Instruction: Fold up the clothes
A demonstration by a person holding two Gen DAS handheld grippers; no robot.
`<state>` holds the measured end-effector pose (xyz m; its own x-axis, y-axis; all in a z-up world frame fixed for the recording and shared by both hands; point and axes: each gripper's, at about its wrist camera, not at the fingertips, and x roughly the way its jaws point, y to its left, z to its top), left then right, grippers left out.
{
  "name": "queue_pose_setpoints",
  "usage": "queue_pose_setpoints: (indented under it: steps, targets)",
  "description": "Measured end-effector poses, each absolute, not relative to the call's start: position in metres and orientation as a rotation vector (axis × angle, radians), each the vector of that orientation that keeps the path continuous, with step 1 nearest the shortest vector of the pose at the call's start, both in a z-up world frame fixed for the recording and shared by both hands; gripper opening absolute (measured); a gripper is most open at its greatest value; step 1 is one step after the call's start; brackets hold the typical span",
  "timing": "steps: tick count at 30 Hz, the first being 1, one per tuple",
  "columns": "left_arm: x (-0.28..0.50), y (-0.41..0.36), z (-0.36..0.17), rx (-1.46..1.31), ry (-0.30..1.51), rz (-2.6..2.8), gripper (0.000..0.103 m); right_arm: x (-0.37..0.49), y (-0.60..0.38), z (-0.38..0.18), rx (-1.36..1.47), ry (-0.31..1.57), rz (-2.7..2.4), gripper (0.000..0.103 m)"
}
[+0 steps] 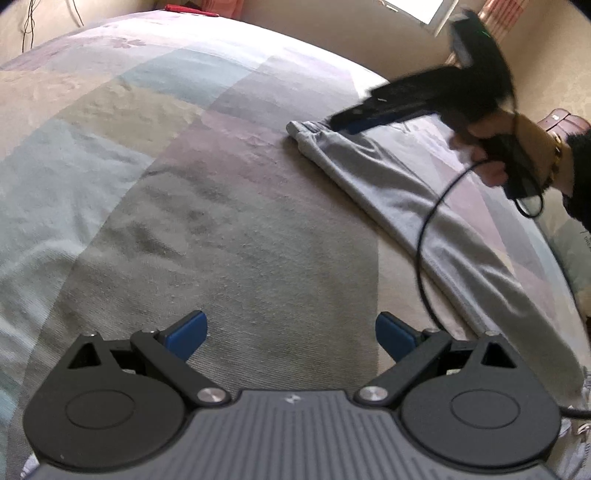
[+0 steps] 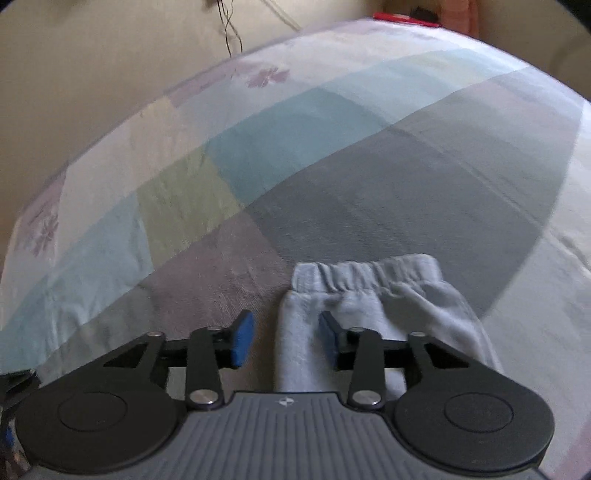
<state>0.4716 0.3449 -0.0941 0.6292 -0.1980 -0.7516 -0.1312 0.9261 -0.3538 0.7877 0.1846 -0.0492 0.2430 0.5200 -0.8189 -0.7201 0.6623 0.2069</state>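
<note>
Light grey sweatpants [image 1: 406,192] lie folded lengthwise on the bed at the right of the left wrist view, waistband at the far end. My right gripper [image 1: 351,123], blurred and held by a hand [image 1: 487,147], hovers over that waistband end. Seen from the right wrist, the elastic waistband [image 2: 369,277] lies just ahead. My right gripper [image 2: 286,339] stands open, its blue pads astride the left edge of the pants [image 2: 295,350]. My left gripper [image 1: 291,332] is wide open over bare bed cover, left of the pants, holding nothing.
A patchwork bed cover [image 1: 184,184] in grey, teal, green and mauve squares spreads under everything. A black cable [image 1: 421,258] loops from the right gripper across the pants. A red item [image 2: 406,18] lies at the far bed edge, with walls beyond it.
</note>
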Motion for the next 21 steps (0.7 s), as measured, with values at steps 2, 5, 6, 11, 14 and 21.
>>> queue_pose_setpoints:
  steps: [2,5,6,11,14,21]
  targets:
    - [0.47,0.343,-0.091,-0.41,0.894,-0.059,0.097,0.781,0.169,-0.046,-0.289,0.987,0.817,0.059]
    - [0.469,0.336,-0.084,-0.432,0.895,-0.115,0.097,0.763,0.137,-0.055,-0.406,0.969,0.723,0.059]
    - [0.469,0.332,-0.081,-0.435,0.896,-0.14,0.097,0.755,0.123,-0.059,-0.432,0.974,0.69,0.059]
    - [0.473,0.299,-0.064,-0.371,0.908,-0.251,0.098,0.711,0.041,-0.074,-0.468,1.028,0.523,0.059]
    - [0.483,0.267,-0.059,-0.27,0.933,-0.292,0.098,0.674,-0.016,-0.07,-0.423,1.057,0.444,0.059]
    - [0.498,0.161,-0.055,-0.132,0.981,-0.377,0.098,0.574,-0.149,-0.061,-0.316,1.154,0.229,0.073]
